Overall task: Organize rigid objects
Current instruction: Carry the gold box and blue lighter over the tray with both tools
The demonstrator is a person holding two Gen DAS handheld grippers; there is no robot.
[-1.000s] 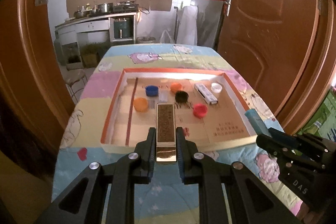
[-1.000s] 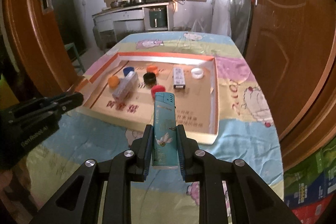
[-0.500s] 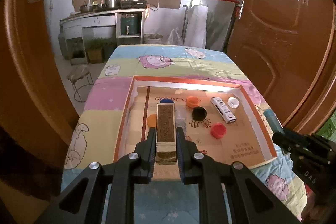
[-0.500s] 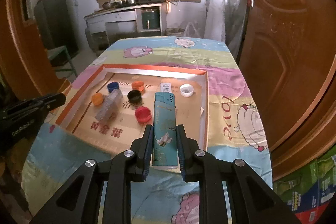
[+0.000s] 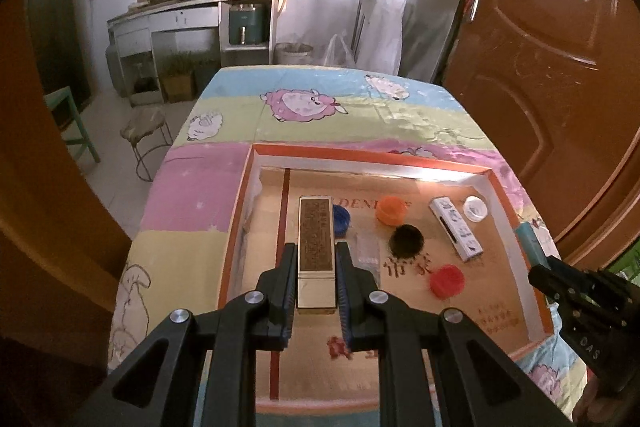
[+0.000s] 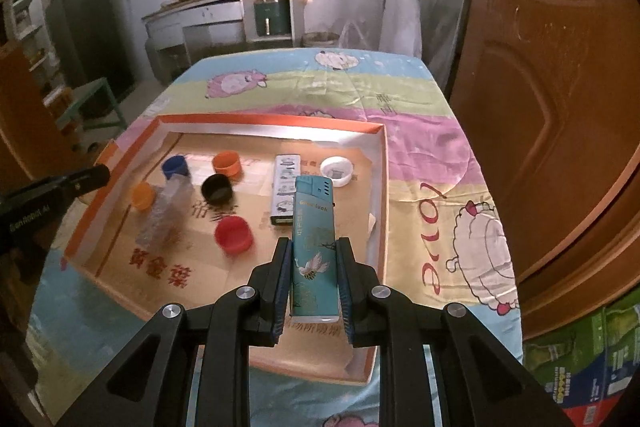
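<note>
My left gripper [image 5: 316,269] is shut on a gold-brown lighter [image 5: 316,247] and holds it over the left part of the shallow orange-rimmed cardboard tray [image 5: 372,151]. My right gripper [image 6: 313,267] is shut on a teal lighter [image 6: 312,239] with a bird print, held over the tray's [image 6: 264,119] right part. In the tray lie a white lighter [image 6: 285,193], a clear lighter [image 6: 166,213], and several bottle caps: blue [image 6: 175,166], orange [image 6: 226,163], black [image 6: 217,187], red [image 6: 233,235], white [image 6: 337,170].
The tray sits on a table with a cartoon-sheep cloth [image 5: 304,105]. A brown door [image 5: 560,67] stands close on the right. A stool [image 5: 146,131] and a green chair [image 5: 72,123] stand left of the table. A kitchen counter [image 5: 200,7] is at the back wall.
Both grippers have moved forward over the tray, each still holding its lighter. The tray and its caps appear nearer and lower in both views.
</note>
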